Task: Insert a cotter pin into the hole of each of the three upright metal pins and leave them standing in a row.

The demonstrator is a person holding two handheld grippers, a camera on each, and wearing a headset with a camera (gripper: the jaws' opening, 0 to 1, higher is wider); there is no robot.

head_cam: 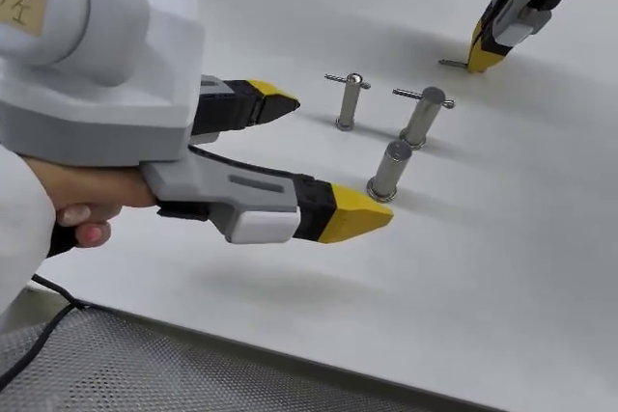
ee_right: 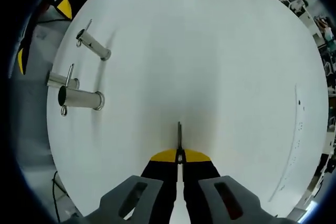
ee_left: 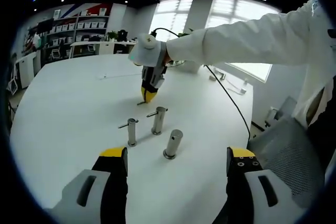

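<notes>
Three upright metal pins stand on the white table (head_cam: 502, 267). The far-left pin (head_cam: 349, 103) (ee_left: 131, 131) and the far-right pin (head_cam: 423, 116) (ee_left: 158, 120) each carry a cotter pin through the head. The nearest pin (head_cam: 389, 170) (ee_left: 172, 144) (ee_right: 80, 98) has no cotter pin through it. My left gripper (head_cam: 326, 156) (ee_left: 177, 156) hovers open just short of the nearest pin, nothing between its jaws. Beyond the pins, my right gripper (head_cam: 486, 53) (ee_left: 148, 94) (ee_right: 180, 157) is shut on a loose cotter pin (head_cam: 453, 64) (ee_right: 179, 134) down at the table surface.
The table's front edge (head_cam: 290, 359) runs below the left gripper, with a grey mesh surface (head_cam: 145, 373) and a black cable beneath it. In the left gripper view a white-sleeved arm (ee_left: 247, 35) reaches in from the right, and shelves stand far behind.
</notes>
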